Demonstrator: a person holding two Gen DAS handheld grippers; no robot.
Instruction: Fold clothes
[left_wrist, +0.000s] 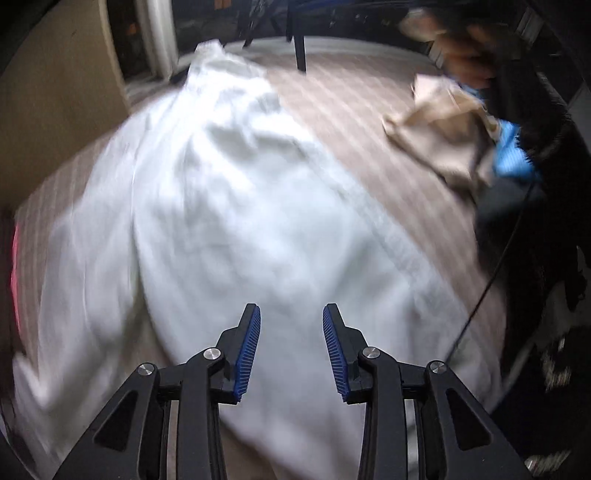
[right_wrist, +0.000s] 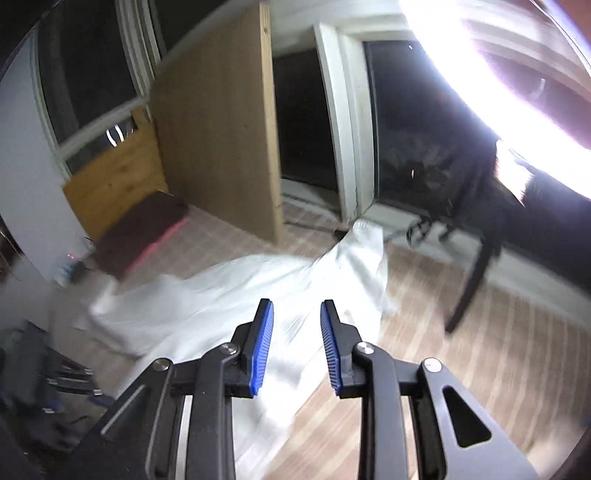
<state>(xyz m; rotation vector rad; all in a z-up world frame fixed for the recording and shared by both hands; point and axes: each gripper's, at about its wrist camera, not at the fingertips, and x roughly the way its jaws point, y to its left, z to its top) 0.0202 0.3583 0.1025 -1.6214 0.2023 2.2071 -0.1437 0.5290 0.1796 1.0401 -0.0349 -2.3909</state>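
A large white garment (left_wrist: 236, 221) lies spread on the striped floor and fills most of the left wrist view. My left gripper (left_wrist: 291, 314) is open and empty, held just above the garment's near part. In the right wrist view the same white garment (right_wrist: 236, 295) stretches across the floor toward a window. My right gripper (right_wrist: 296, 308) is open and empty, held above the garment's near end. A crumpled beige cloth (left_wrist: 439, 125) lies on the floor at the right of the left wrist view, next to a blurred hand and blue pads.
A wooden board (right_wrist: 225, 122) stands upright by the window frame (right_wrist: 347, 122). A dark chair leg (right_wrist: 469, 284) stands on the floor at right. A dark mat (right_wrist: 140, 229) lies at left. A black cable (left_wrist: 491, 273) runs along the right. A bright lamp (right_wrist: 480, 66) glares above.
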